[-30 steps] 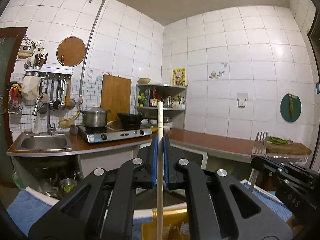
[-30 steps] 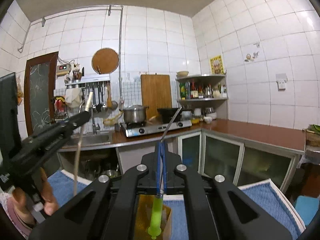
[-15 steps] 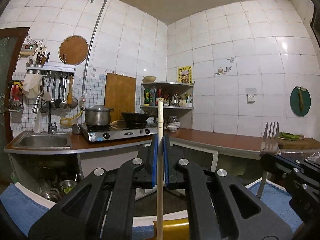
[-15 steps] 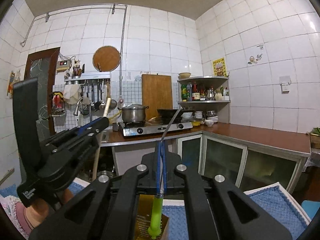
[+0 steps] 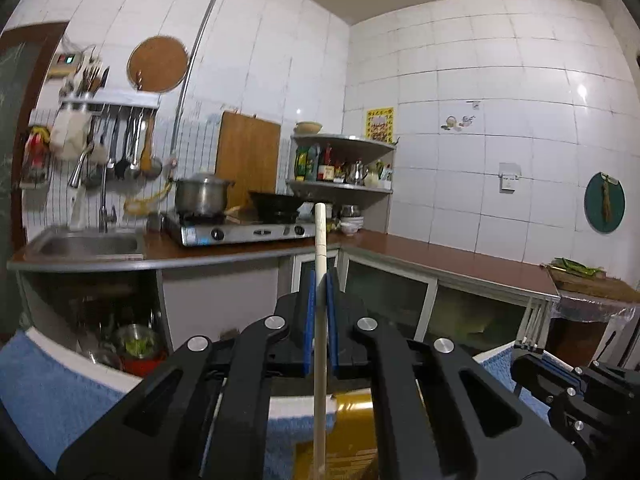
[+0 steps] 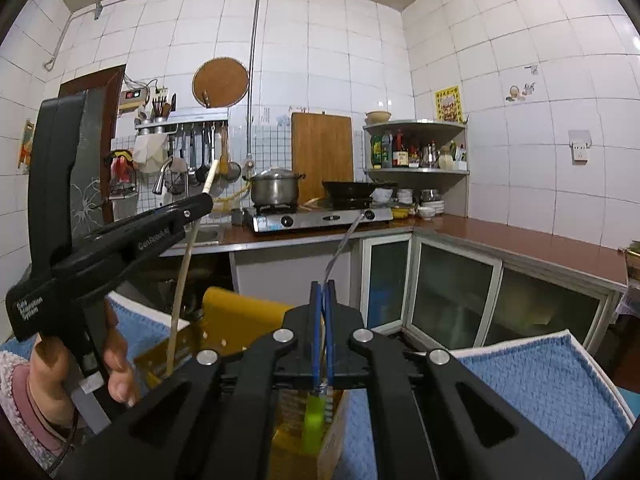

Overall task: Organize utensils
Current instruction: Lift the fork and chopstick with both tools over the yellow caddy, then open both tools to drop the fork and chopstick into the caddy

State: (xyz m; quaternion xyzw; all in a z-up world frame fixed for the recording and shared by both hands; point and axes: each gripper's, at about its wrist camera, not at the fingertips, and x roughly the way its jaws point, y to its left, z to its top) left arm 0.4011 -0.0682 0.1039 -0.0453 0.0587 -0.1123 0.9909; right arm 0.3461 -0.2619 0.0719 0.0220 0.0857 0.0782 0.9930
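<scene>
My left gripper (image 5: 320, 280) is shut on a pale wooden chopstick (image 5: 320, 320) that stands upright between its blue pads. In the right wrist view the left gripper (image 6: 204, 202) comes in from the left, and the chopstick (image 6: 182, 280) reaches down into a yellow utensil holder (image 6: 240, 312). My right gripper (image 6: 322, 288) is shut on a fork (image 6: 340, 248) with a green handle (image 6: 313, 424). The handle hangs down inside the holder and the metal shaft points up. The holder (image 5: 352, 420) sits just below the left gripper. The right gripper's body (image 5: 560, 384) shows at the lower right.
A blue towel (image 6: 520, 380) covers the white-edged table under the holder. A person's hand (image 6: 116, 360) grips the left tool. Beyond are a counter (image 5: 440, 252) with a sink (image 5: 88, 244), a stove (image 5: 240, 232) with a pot and a wok, and a corner shelf (image 5: 344, 188).
Both grippers have sunk toward the table with their utensils. The yellow holder has risen into view, and the chopstick's and the fork's lower ends now sit inside it.
</scene>
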